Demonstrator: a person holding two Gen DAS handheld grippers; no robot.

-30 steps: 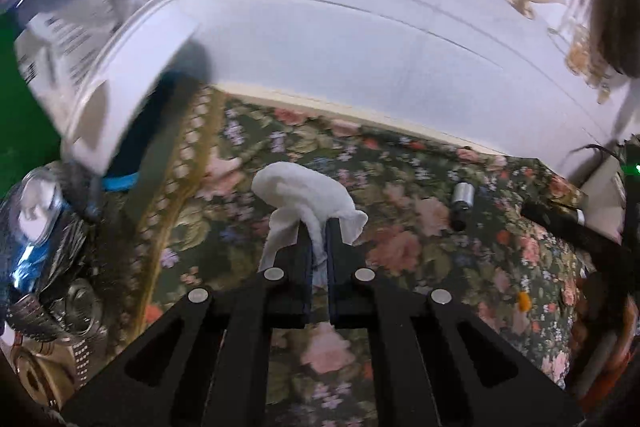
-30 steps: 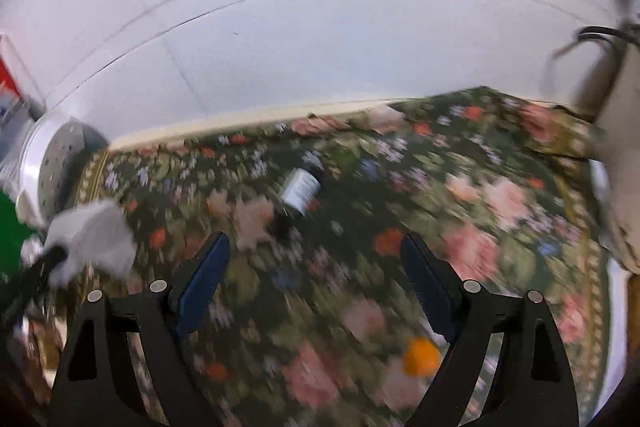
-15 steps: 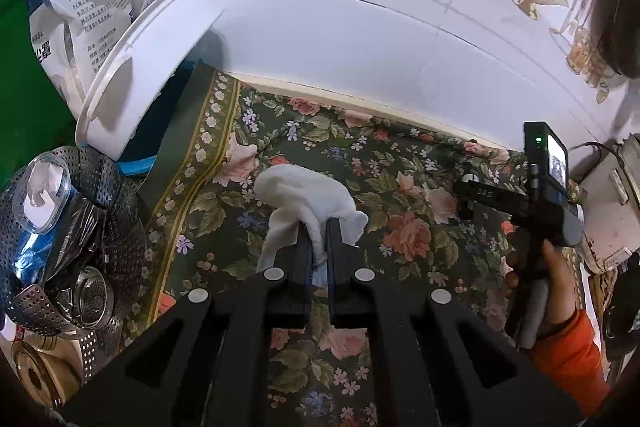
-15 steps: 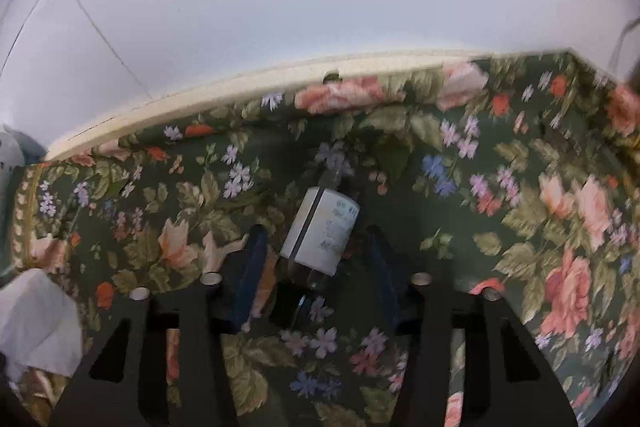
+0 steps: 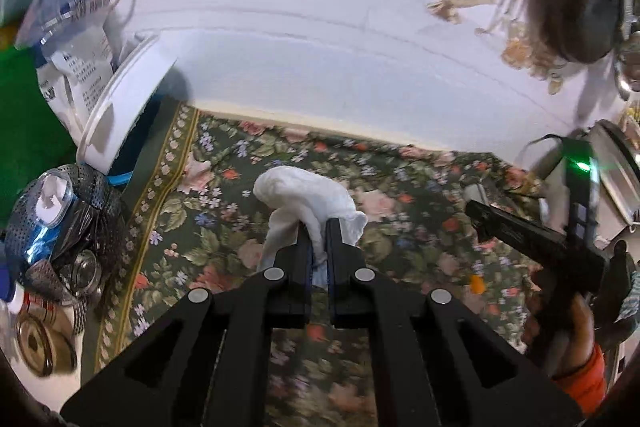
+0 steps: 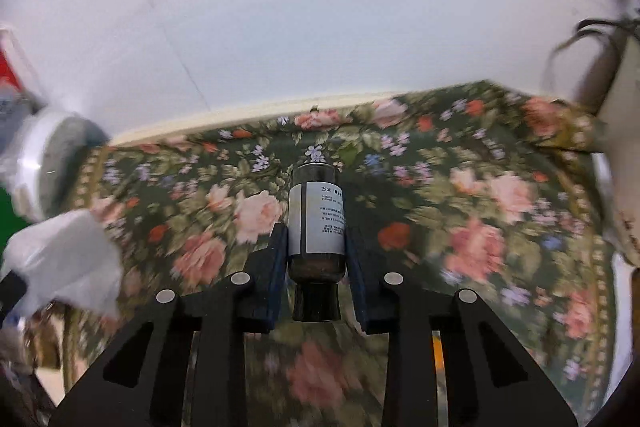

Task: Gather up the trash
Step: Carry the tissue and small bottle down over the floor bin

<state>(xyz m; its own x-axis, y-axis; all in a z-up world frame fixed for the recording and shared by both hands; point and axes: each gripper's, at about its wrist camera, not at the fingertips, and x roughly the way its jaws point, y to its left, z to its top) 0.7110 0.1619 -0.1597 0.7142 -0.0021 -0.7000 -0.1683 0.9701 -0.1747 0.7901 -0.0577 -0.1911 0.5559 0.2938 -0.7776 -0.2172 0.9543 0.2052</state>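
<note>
- Two black two-finger grippers work above a dark green floral tablecloth [image 5: 224, 227].
- Left gripper [image 5: 317, 239] is pinching a crumpled white paper tissue [image 5: 304, 195], held above the cloth toward its left border.
- Right gripper [image 6: 316, 247] is clamped on a small dark brown glass bottle with a white label [image 6: 316, 223], base pointing at the wall, over the cloth near its far edge.
- A perforated metal steamer basket [image 5: 24, 223] holding wrappers sits beyond the cloth's left edge, with a white plastic tub [image 5: 124, 107] tilted behind it.
</note>
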